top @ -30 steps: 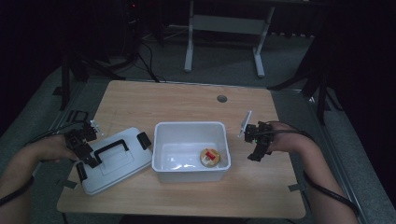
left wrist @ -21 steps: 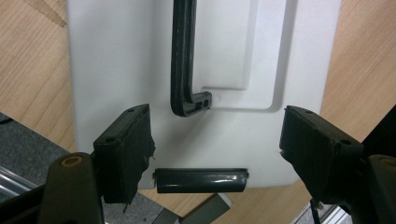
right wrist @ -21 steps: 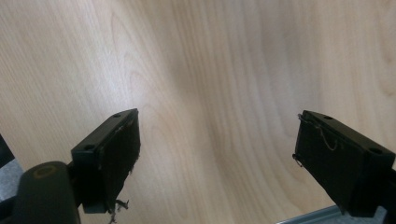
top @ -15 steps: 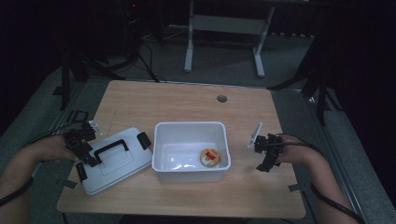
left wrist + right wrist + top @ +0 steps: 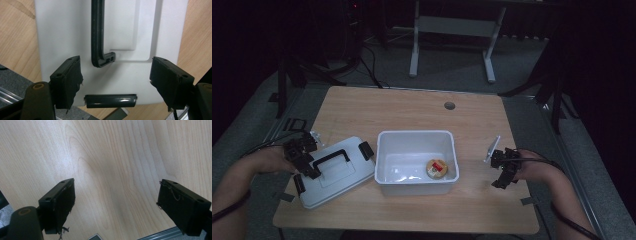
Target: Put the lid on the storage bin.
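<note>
A white lid (image 5: 337,172) with a black handle (image 5: 332,157) lies flat on the left of the wooden table (image 5: 412,110). My left gripper (image 5: 307,162) hovers open over the lid's near-left end. In the left gripper view the open left gripper (image 5: 116,66) straddles the white lid (image 5: 120,32), with the handle's end (image 5: 101,60) and a black latch (image 5: 110,100) in the gap, untouched. A white bin (image 5: 384,160) stands mid-table with a round yellow and red item (image 5: 436,168) inside. My right gripper (image 5: 504,177) is open right of the bin, with only bare wood in its own view (image 5: 116,186).
A round hole (image 5: 449,105) sits in the table near its far edge. The table's metal edge rail (image 5: 160,233) shows under the right gripper. A second black latch (image 5: 366,149) juts from the lid toward the bin. Dark floor and a desk frame (image 5: 452,30) lie beyond.
The right gripper has drawn away from the bin, toward the table's right near side, and come lower. The left gripper and the lid have stayed put.
</note>
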`<move>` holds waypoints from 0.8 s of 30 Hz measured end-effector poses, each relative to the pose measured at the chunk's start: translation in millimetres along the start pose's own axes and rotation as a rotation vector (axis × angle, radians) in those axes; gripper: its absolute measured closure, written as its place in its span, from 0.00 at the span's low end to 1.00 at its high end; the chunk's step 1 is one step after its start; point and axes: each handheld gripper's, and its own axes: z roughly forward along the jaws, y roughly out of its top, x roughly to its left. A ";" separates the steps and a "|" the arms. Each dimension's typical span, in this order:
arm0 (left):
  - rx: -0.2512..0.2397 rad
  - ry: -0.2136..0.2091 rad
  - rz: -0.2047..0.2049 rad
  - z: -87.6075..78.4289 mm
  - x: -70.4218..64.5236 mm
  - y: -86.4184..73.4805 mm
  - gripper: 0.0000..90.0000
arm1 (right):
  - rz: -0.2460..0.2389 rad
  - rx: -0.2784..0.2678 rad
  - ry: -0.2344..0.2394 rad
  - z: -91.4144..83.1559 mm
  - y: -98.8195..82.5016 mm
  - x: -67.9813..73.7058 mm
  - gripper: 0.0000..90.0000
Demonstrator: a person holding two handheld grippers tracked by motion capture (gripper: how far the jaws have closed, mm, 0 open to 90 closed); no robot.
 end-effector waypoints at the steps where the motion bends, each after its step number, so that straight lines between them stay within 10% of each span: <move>1: -0.002 0.002 0.003 0.4 0.0 0.4 0.28 | 0.000 0.002 0.002 0.7 -1.1 0.3 0.16; 9: -0.007 0.045 0.063 6.2 -3.2 5.9 0.30 | 0.015 0.014 0.017 8.9 -8.7 2.4 0.16; 16: 0.087 0.118 0.100 16.1 -2.9 10.3 0.52 | 0.012 0.019 0.021 13.2 -8.6 1.3 0.17; 24: 0.141 0.107 0.092 24.9 -3.9 15.8 0.71 | 0.012 0.019 0.026 14.4 -8.0 1.7 0.19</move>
